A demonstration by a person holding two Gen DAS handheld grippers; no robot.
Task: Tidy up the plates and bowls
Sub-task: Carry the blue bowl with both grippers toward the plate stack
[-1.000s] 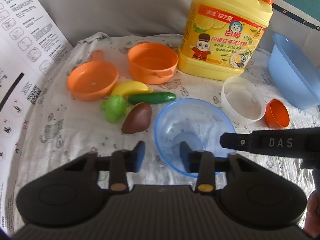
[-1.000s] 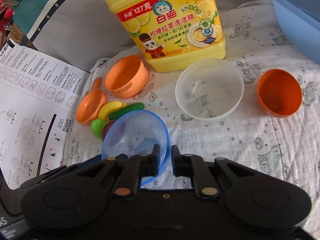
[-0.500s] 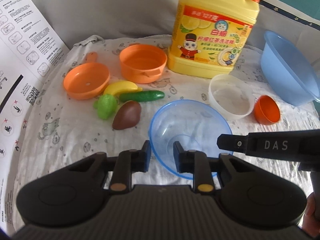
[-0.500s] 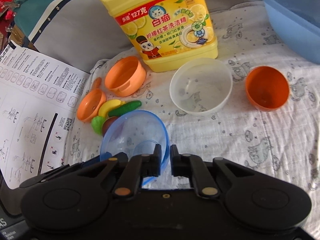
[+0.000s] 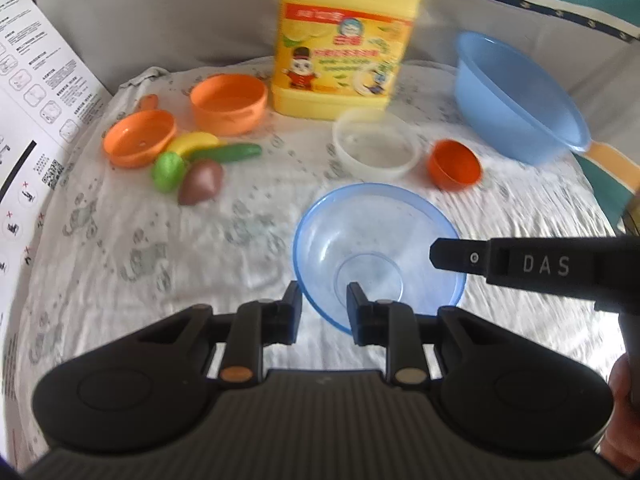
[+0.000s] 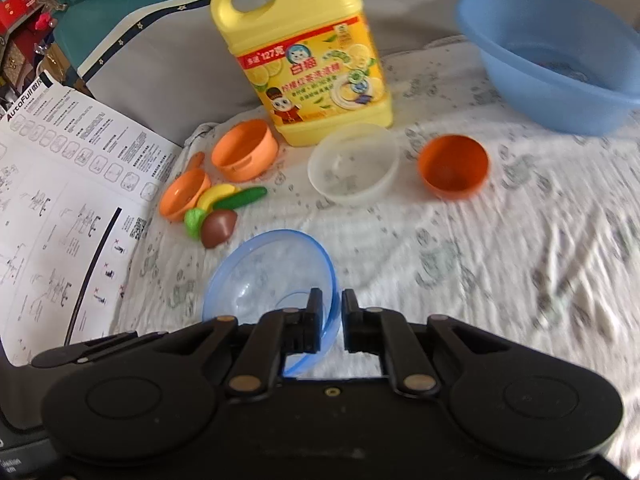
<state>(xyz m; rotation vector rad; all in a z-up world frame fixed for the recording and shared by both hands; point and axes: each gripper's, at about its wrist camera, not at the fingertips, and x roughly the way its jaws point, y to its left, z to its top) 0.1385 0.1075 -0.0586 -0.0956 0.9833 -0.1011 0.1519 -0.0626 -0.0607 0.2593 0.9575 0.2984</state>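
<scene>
Clear blue bowl (image 6: pixel 272 280) between two pairs of tongs on a cloth-covered surface (image 6: pixel 500 264).

The right tongs (image 6: pixel 331 312) straddle the bowl's near rim, narrowly parted, one finger inside and one outside; whether they pinch it cannot be told. The left tongs (image 5: pixel 322 300) sit at the bowl's opposite edge, moderately parted, holding nothing. Beyond lie a white bowl (image 6: pixel 354 164), a small orange bowl (image 6: pixel 454 166), a blue basin (image 6: pixel 556 56), a detergent jug (image 6: pixel 308 56), orange toy pots and toy produce (image 6: pixel 220 212). An instruction sheet (image 6: pixel 60 200) lies at the left.
</scene>
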